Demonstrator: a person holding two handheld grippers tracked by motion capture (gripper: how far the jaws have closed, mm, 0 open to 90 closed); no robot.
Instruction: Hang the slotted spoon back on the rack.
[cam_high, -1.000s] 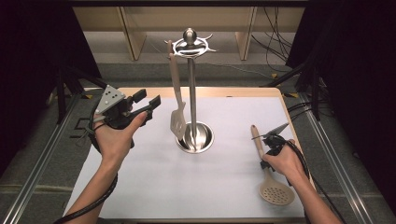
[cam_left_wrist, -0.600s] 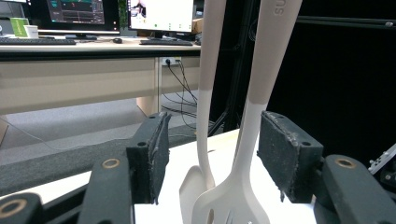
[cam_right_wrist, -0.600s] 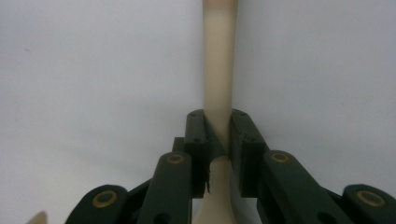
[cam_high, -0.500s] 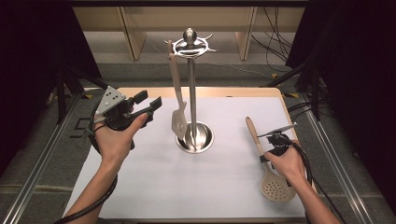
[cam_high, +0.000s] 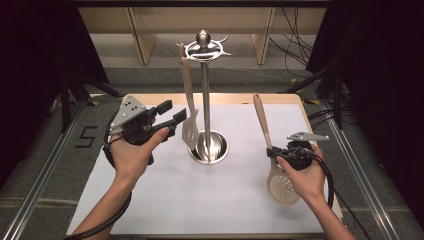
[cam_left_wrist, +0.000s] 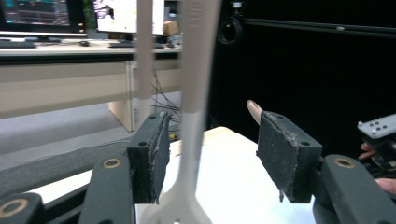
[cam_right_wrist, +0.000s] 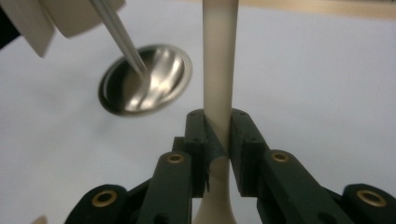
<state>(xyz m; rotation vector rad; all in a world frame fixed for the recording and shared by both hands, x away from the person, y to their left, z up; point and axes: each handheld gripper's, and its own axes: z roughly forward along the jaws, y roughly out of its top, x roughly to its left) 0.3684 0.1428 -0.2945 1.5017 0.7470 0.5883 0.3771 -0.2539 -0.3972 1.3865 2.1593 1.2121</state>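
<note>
Left forearm enters from bottom edge of high view, angled up toward centre. Left hand (cam_high: 131, 155) grips body of left gripper (cam_high: 174, 116) from beneath; gripper held level above table, grey plate on top, jaws set wide apart, pads pressing on nothing. Right forearm enters from bottom right corner. Right hand (cam_high: 305, 175) wraps right gripper (cam_high: 272, 152), raised off table. Right gripper (cam_right_wrist: 218, 135) jaws narrow, pads clamped on both sides of pale handle (cam_right_wrist: 219, 65).

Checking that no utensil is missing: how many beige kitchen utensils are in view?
2. A slotted turner hangs on the metal stand, between the open left gripper. A skimmer spoon is clamped in the right gripper, over the white mat.
</note>
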